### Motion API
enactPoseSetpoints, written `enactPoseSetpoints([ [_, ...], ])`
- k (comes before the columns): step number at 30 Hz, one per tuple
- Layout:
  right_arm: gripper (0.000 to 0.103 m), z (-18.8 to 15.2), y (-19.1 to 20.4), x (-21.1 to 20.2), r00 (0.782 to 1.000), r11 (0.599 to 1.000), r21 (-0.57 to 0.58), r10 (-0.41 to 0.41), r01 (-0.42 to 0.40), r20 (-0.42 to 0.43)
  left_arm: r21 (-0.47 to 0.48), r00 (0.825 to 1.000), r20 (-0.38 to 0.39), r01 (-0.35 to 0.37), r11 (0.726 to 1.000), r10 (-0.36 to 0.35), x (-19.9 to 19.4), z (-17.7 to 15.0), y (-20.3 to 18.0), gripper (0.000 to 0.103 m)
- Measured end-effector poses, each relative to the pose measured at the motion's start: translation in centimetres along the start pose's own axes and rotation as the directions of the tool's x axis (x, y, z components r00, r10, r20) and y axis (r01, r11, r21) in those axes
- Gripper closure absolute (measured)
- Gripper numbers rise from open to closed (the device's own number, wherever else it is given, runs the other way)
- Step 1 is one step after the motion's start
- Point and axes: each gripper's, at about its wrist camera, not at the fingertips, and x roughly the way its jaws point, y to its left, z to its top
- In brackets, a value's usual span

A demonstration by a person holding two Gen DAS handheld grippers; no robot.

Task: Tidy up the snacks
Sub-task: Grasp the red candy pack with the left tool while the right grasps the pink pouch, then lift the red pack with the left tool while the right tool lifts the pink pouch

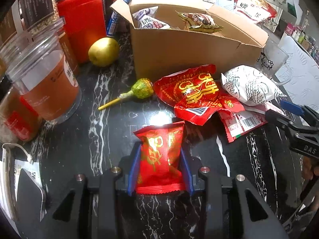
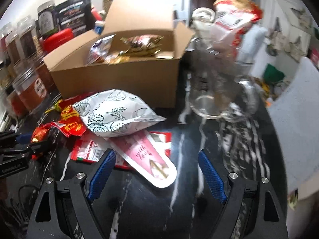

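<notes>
My left gripper [image 1: 160, 149] is shut on a small red snack packet [image 1: 161, 157] with gold print, held just above the black marble counter. Ahead lie a larger red packet [image 1: 191, 93], a green lollipop [image 1: 142, 88], a white patterned bag [image 1: 251, 85] and a flat red packet [image 1: 241, 123]. An open cardboard box [image 1: 185, 49] behind them holds several snacks. My right gripper [image 2: 156, 157] is open over a pink-and-white pointed packet [image 2: 153, 161], near the white bag [image 2: 113, 113] and the box [image 2: 119, 79]. It also shows at the right edge of the left wrist view [image 1: 287, 109].
Clear jars of brown powder [image 1: 45, 83], a red canister [image 1: 83, 23] and a yellow-green fruit [image 1: 103, 50] stand at the left. A glass pitcher [image 2: 221, 91] and a large snack bag [image 2: 235, 18] stand right of the box. A phone and cable [image 1: 24, 189] lie near left.
</notes>
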Motion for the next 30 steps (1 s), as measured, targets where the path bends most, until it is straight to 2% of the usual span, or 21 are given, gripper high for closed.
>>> enactPoseSetpoints([
  [2, 0.019, 0.2, 0.0, 0.7, 0.999, 0.999, -0.007, 0.043, -0.043, -0.018, 0.004, 1.000, 0.000, 0.003, 1.000, -0.003, 0.2, 0.2, -0.1, 0.065],
  [6, 0.041, 0.5, 0.3, 1.6, 0.994, 0.995, -0.032, 0.095, -0.097, -0.054, 0.013, 1.000, -0.003, 0.006, 1.000, -0.006, 0.3, 0.3, -0.3, 0.065],
  [7, 0.042, 0.5, 0.4, 1.7, 0.994, 0.995, -0.036, 0.093, -0.095, -0.058, 0.014, 1.000, -0.004, 0.006, 1.000, -0.006, 0.3, 0.3, -0.3, 0.065],
  [10, 0.053, 0.2, 0.7, 1.2, 0.994, 0.994, -0.053, 0.095, -0.098, -0.057, 0.012, 1.000, -0.006, 0.009, 1.000, -0.009, 0.4, 0.3, -0.3, 0.065],
  [12, 0.064, -0.1, 0.9, 0.8, 0.993, 0.993, -0.062, 0.102, -0.105, -0.055, 0.013, 1.000, -0.006, 0.009, 1.000, -0.009, 0.3, 0.3, -0.4, 0.065],
  [15, 0.074, -0.7, 1.7, 0.1, 0.994, 0.991, -0.083, 0.096, -0.100, -0.055, 0.014, 1.000, -0.006, 0.012, 1.000, -0.012, 0.2, 0.0, -0.4, 0.065],
  [21, 0.084, -1.7, 2.6, -0.9, 0.996, 0.995, -0.056, 0.080, -0.082, -0.041, 0.012, 1.000, 0.004, 0.014, 1.000, -0.014, -0.8, -0.8, -0.2, 0.065],
  [30, 0.085, -3.7, 3.1, -3.8, 0.996, 0.997, 0.003, 0.079, -0.079, -0.032, 0.010, 0.999, 0.028, 0.033, 0.999, -0.033, -3.1, -2.3, 0.2, 0.065],
])
